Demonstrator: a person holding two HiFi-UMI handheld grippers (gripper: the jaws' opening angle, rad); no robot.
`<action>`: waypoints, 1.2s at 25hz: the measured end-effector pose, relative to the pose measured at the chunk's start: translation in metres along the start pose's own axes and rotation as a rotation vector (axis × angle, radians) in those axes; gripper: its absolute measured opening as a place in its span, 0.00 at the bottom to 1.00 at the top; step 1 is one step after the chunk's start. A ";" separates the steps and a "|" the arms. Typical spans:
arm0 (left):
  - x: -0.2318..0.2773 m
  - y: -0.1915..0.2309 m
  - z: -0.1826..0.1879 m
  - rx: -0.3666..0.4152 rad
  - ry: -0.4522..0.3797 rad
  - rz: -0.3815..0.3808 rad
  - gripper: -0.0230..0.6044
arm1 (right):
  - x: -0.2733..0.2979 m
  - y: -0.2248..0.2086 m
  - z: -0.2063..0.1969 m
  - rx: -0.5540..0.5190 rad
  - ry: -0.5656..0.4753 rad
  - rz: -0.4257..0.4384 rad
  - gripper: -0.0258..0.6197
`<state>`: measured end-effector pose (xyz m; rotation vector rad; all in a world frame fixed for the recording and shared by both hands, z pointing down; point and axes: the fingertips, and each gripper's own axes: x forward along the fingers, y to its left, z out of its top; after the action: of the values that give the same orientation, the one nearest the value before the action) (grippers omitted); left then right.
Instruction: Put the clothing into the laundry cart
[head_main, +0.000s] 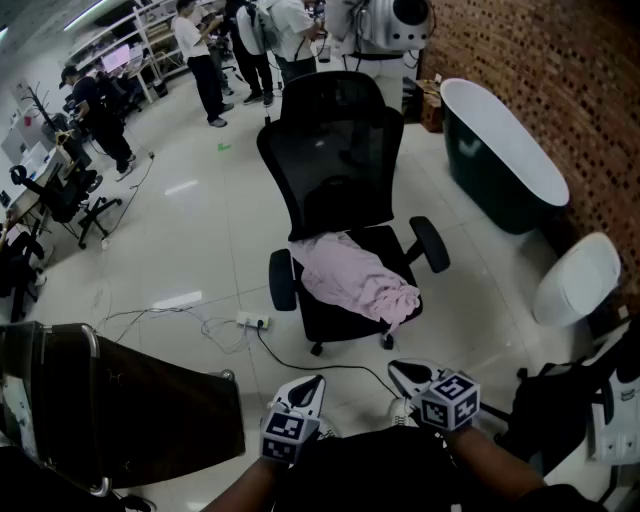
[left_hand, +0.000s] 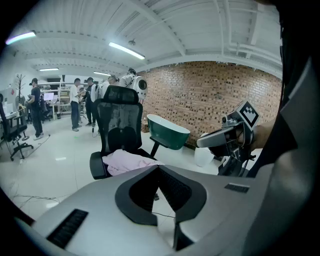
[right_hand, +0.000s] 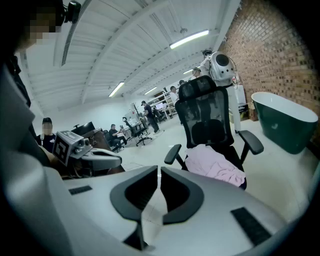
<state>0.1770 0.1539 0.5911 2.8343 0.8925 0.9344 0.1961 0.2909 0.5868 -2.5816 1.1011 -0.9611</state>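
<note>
Pink clothing (head_main: 355, 280) lies crumpled on the seat of a black office chair (head_main: 340, 150), draping over the seat's front right edge. The dark laundry cart (head_main: 150, 410) stands at the lower left, next to me. Both grippers are held low and near me, well short of the chair. My left gripper (head_main: 310, 384) is shut with nothing in it, and so is my right gripper (head_main: 399, 369). The left gripper view shows its jaws (left_hand: 159, 168) meeting, with the clothing (left_hand: 130, 161) beyond them. In the right gripper view the tips (right_hand: 159, 170) nearly touch, facing the clothing (right_hand: 215, 167).
A green bathtub (head_main: 500, 150) and a white round basin (head_main: 580, 280) stand along the brick wall on the right. A power strip with cables (head_main: 250, 322) lies on the floor left of the chair. Several people (head_main: 200, 50) stand at the back; a black bag (head_main: 545, 410) sits lower right.
</note>
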 end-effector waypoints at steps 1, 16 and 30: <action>-0.002 0.004 -0.001 0.000 0.000 -0.001 0.03 | 0.002 0.002 -0.001 0.000 -0.001 -0.007 0.10; -0.025 0.055 -0.009 0.031 -0.003 -0.021 0.03 | 0.033 0.024 0.007 -0.002 -0.032 -0.119 0.11; 0.006 0.076 0.005 -0.022 0.002 0.046 0.03 | 0.071 -0.003 0.039 -0.072 -0.016 -0.045 0.31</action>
<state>0.2228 0.0938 0.6050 2.8471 0.8157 0.9455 0.2589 0.2404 0.5930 -2.6774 1.0974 -0.9258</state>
